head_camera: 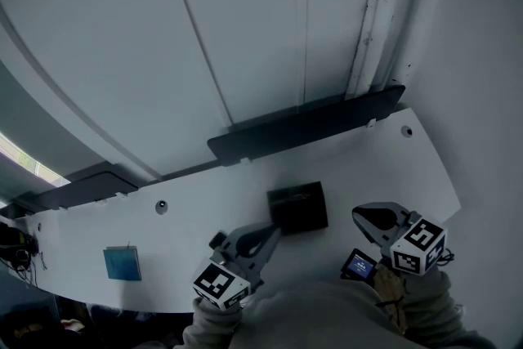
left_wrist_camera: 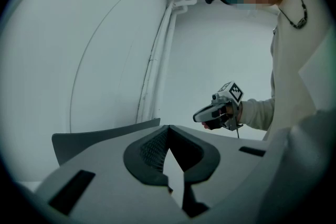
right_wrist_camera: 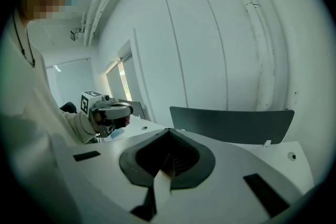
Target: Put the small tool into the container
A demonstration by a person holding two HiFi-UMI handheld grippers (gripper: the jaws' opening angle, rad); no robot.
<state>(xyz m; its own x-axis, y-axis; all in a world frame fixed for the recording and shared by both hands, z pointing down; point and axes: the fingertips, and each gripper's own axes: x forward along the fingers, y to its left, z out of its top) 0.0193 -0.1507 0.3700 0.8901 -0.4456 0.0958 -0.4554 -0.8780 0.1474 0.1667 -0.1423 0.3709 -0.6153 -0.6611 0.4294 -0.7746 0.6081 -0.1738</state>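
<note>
While I hold both tools up over the white table (head_camera: 204, 200), the dark container (head_camera: 298, 208) sits on its surface, and everything else I place from that box. I cannot pick out the small tool for certain in any view, and nothing shows inside the container from above.

My left gripper (head_camera: 270, 233) comes in from the container's near left side, its tip showing right at the box's near left corner in the head view; I cannot tell whether it touches or hangs above. In the left gripper view its fingers are pressed together at the tips with nothing between them, pointing toward the pale wall.

My right gripper (head_camera: 364, 217) is to the container's right, a little apart from it. Its fingers are closed tip to tip as well, and they carry nothing.

Nearer to me than the container and to its right, close by my right hand, lies a small dark item with a blue face (head_camera: 359, 264); what it is I cannot say. Far off to the container's left a blue square (head_camera: 122, 263) lies flat on the table. Behind the container, along the table's far edge, a long dark panel (head_camera: 306, 127) stands upright.
</note>
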